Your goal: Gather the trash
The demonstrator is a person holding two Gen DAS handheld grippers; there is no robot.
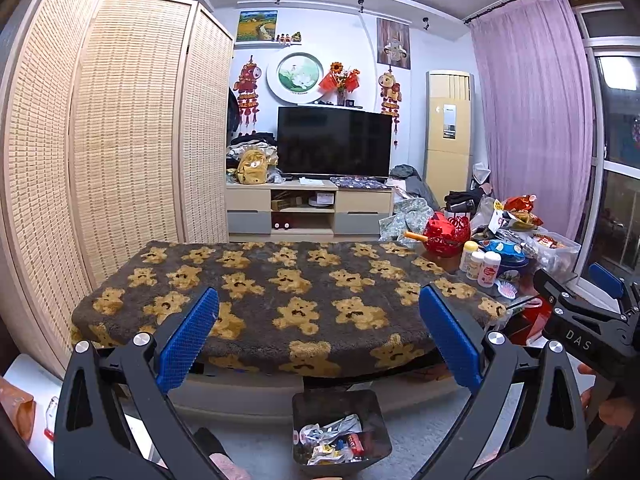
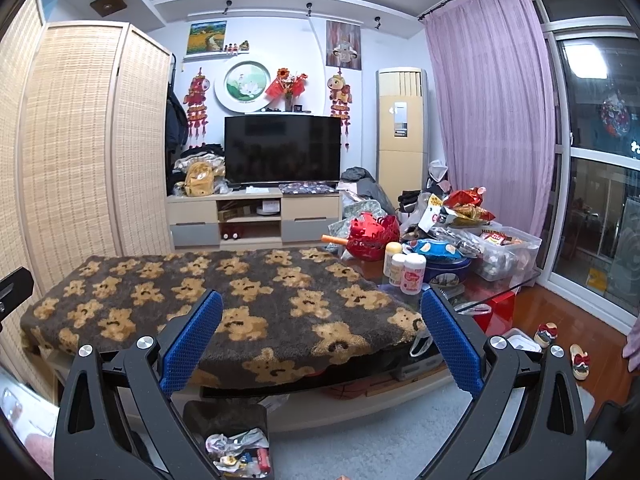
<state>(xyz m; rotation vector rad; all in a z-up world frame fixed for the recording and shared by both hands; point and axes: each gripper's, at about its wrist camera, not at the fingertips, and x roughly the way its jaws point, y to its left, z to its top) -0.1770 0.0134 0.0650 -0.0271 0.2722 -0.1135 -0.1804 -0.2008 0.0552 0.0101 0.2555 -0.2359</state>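
Observation:
A dark bin (image 1: 376, 412) (image 2: 256, 416) stands on the floor in front of the table, with crumpled wrappers and scraps (image 1: 332, 440) (image 2: 240, 452) inside. My left gripper (image 1: 318, 300) hangs open above the bin, nothing between its blue pads. My right gripper (image 2: 322, 304) is also open and empty, held over the near table edge; its black body shows at the right edge of the left wrist view. The table wears a brown teddy-bear cover (image 1: 280, 292) (image 2: 224, 300) with nothing lying on it.
Snack bags, small bottles (image 2: 404, 268), a red basket (image 2: 372, 236) and a plastic box (image 2: 508, 252) crowd the table's right end. A woven screen (image 1: 120, 128) stands left, a TV unit (image 1: 308, 204) behind. Slippers (image 2: 580, 360) lie on the wood floor at right.

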